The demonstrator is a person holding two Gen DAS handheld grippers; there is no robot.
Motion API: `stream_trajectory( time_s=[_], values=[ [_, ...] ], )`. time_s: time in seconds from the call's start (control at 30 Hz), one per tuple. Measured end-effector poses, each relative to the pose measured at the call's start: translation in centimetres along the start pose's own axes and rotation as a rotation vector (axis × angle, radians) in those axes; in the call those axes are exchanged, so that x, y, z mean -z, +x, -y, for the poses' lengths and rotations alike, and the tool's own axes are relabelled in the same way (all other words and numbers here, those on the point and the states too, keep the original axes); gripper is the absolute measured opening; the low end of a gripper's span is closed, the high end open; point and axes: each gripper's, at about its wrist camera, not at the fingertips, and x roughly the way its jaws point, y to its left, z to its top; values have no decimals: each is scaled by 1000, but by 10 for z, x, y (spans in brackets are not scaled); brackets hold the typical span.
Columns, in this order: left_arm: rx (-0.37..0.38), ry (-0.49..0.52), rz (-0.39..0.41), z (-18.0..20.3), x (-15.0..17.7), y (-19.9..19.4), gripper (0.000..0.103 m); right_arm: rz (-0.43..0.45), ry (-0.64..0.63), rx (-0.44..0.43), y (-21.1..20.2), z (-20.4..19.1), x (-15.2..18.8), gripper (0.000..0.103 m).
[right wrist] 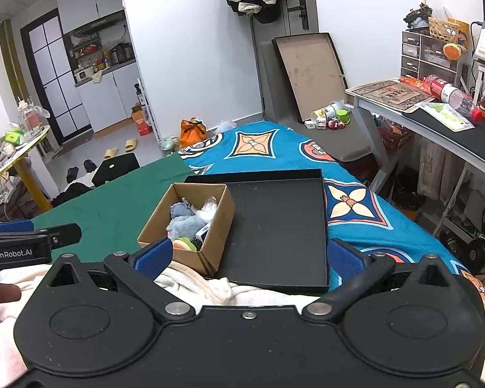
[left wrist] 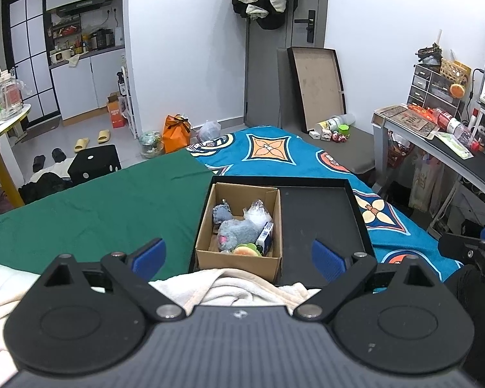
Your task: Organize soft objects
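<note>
A brown cardboard box (left wrist: pixel 268 260) sits in the left half of a black tray (left wrist: pixel 323 213) on the bed. It holds a grey plush toy (left wrist: pixel 237 231), a clear plastic bag (left wrist: pixel 258 215), a small blue-and-white carton (left wrist: pixel 265 234) and a green-and-orange soft item (left wrist: pixel 247 249). The box (right wrist: pixel 218 226), the tray (right wrist: pixel 274 226) and the grey plush (right wrist: pixel 185 223) also show in the right wrist view. A cream blanket (left wrist: pixel 236 286) lies bunched just in front of the tray, under both grippers (right wrist: pixel 210 286). My left gripper (left wrist: pixel 239 258) is open and empty above it. My right gripper (right wrist: pixel 248 258) is open and empty too.
The bed has a green cloth (left wrist: pixel 97 207) on the left and a blue patterned sheet (left wrist: pixel 274 148) on the right. A desk (left wrist: pixel 436 135) with clutter stands at the right. A black dice-like cube (left wrist: pixel 95 163) and slippers lie on the floor at the left.
</note>
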Motion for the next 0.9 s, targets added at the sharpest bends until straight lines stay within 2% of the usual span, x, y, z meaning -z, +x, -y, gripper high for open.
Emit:
stream_trajectory(
  time_s=[0.9],
  values=[
    [6, 10, 2, 4, 4, -4, 96, -10, 11, 17, -2, -1, 4, 103]
  ],
)
